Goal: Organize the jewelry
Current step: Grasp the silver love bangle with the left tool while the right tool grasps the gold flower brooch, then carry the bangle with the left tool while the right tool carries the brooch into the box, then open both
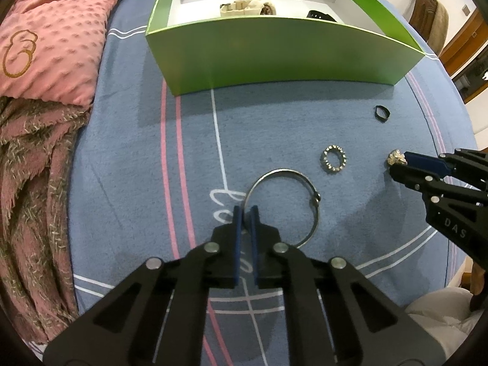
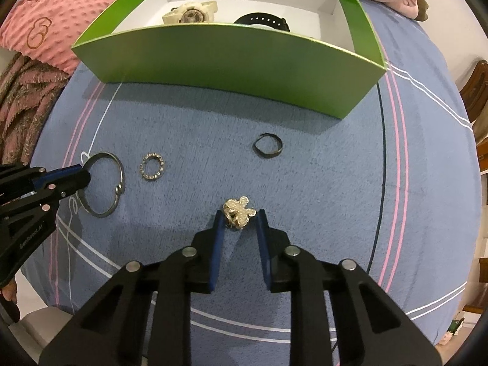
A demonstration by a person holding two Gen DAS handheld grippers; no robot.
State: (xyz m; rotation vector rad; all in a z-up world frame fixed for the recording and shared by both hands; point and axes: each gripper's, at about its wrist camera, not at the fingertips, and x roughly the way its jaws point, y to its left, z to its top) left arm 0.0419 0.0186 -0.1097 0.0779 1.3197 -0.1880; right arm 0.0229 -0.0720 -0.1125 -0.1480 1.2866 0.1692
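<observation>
A silver bangle (image 1: 286, 192) lies on the blue cloth. My left gripper (image 1: 245, 210) is shut on its near rim; it also shows in the right wrist view (image 2: 84, 172), holding the bangle (image 2: 117, 167). My right gripper (image 2: 239, 215) is open, its pads on either side of a sparkly flower ring (image 2: 239, 212), which also shows in the left wrist view (image 1: 396, 157). A studded ring (image 2: 152, 167) and a dark band ring (image 2: 267, 145) lie on the cloth. The green box (image 2: 231, 58) behind holds a cream watch (image 2: 190, 12) and a black watch (image 2: 262, 21).
A pink dotted pillow (image 1: 48, 36) and a fringed pink-brown blanket (image 1: 33, 189) lie at the left edge of the bed. A wooden chair (image 1: 430, 21) stands at the far right. The blue cloth (image 2: 320, 183) has pink and white lines.
</observation>
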